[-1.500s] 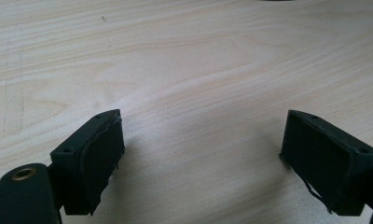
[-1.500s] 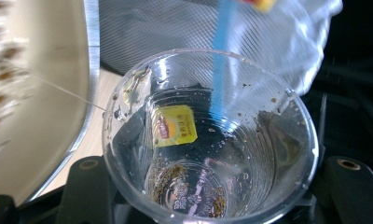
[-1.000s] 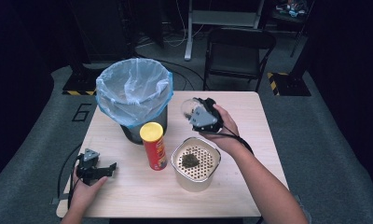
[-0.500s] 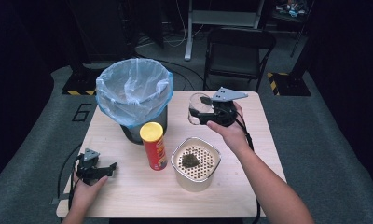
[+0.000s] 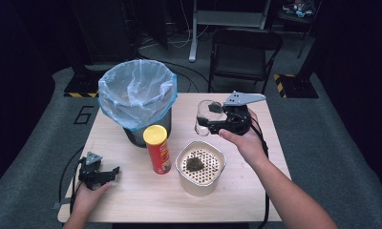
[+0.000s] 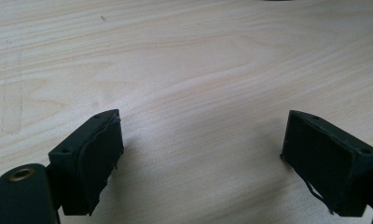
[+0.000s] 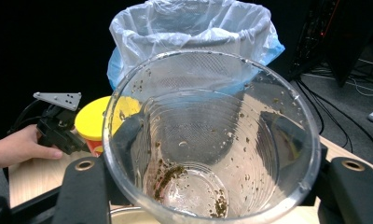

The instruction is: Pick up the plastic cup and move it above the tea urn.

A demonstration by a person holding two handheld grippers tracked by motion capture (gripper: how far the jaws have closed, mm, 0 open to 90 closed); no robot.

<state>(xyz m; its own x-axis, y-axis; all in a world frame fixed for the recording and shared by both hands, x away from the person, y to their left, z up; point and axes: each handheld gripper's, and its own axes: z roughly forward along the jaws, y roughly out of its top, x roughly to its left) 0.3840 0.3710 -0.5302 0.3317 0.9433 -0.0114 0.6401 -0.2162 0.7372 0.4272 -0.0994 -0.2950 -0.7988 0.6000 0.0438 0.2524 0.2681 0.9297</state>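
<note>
Where the right claw [image 5: 206, 118] is raised above the desk [image 5: 256, 200], its jaws stand partly apart and clamp a clear plastic cup [image 5: 204, 117] by its sides; the cup hangs off the desk, just behind the strainer pot [image 5: 201, 167]. Cup contents, seen from the right gripper view: dark wet flecks on the wall and a small clump of residue [image 7: 168, 175] at the bottom. Left claw [image 5: 113, 171]: resting on the desk near its front left corner, jaws wide apart, nothing between them but bare wood. Strainer pot: white, perforated insert, one dark clump [image 5: 195, 163] in the middle. Bin [image 5: 136, 95]: lined with a pale blue bag, contents not visible. Yellow-lidded red tube can [image 5: 157, 149]: upright, closed, between bin and pot.
</note>
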